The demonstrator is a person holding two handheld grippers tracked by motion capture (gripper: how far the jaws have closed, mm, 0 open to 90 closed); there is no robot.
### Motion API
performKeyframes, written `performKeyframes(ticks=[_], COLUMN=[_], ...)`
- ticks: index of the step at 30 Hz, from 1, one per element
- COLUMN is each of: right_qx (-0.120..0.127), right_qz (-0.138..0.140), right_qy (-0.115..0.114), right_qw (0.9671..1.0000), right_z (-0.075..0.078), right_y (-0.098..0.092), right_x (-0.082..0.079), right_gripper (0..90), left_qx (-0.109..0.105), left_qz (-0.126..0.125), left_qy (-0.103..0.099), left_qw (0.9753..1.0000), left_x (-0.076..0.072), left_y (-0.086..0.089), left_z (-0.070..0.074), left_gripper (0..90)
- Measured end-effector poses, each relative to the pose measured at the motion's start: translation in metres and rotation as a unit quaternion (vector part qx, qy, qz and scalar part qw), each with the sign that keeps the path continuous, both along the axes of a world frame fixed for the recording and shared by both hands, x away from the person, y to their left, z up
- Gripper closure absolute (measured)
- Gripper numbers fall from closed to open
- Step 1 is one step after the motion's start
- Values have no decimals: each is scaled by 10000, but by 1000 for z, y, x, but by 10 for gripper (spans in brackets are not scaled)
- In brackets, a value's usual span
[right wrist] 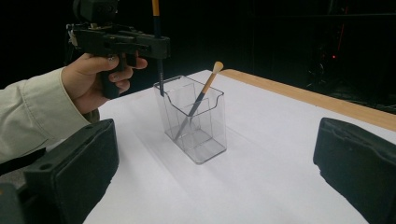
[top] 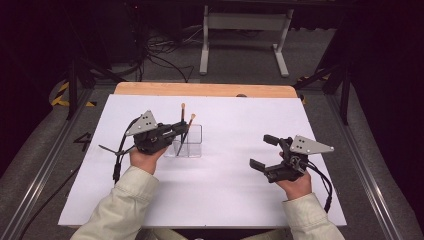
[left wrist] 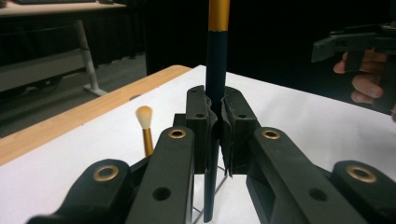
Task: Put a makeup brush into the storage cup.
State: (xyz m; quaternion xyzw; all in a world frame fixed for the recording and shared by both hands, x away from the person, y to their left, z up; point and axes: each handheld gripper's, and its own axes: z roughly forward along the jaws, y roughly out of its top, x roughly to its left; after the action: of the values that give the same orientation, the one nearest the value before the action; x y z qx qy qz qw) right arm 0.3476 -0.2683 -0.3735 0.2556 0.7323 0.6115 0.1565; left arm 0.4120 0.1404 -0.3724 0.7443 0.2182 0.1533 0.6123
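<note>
Nearest us, our right gripper (top: pixel 265 151) hovers over the white table (top: pixel 235 200) at the right, jaws spread wide and holding nothing. Our left gripper (left wrist: pixel 215 116) is clamped on a dark brush (left wrist: pixel 216 70), upright above the near-left corner of a clear holder (right wrist: pixel 196 121). A second brush (right wrist: pixel 201 100) leans inside that holder.

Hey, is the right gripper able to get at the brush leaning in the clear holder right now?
Probably yes. The right gripper is open and holds nothing, with bare white table between it and the clear holder. The leaning brush pokes above the rim. The left gripper, holding another brush, crowds the far side.
</note>
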Motion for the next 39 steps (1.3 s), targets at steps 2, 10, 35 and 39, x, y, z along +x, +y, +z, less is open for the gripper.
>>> performKeyframes(ticks=[2, 10, 35, 39], right_qx=[4, 42, 156, 170], right_qz=[-11, -38, 108, 140], right_qy=[-2, -51, 37, 58], right_qw=[10000, 10000, 9998, 9997], right_z=[0, -1, -3, -3], right_y=[0, -3, -2, -1], right_x=[0, 0, 3, 4], right_gripper=[7, 7, 7, 7], left_qx=[-21, -13, 118, 148], left_qz=[32, 282, 345, 305], left_qy=[-37, -126, 172, 193], left_qw=[10000, 9995, 9992, 9992], left_x=[1, 10, 25, 24], left_y=[0, 2, 7, 8], left_z=[0, -5, -30, -32], left_gripper=[827, 826, 825, 825])
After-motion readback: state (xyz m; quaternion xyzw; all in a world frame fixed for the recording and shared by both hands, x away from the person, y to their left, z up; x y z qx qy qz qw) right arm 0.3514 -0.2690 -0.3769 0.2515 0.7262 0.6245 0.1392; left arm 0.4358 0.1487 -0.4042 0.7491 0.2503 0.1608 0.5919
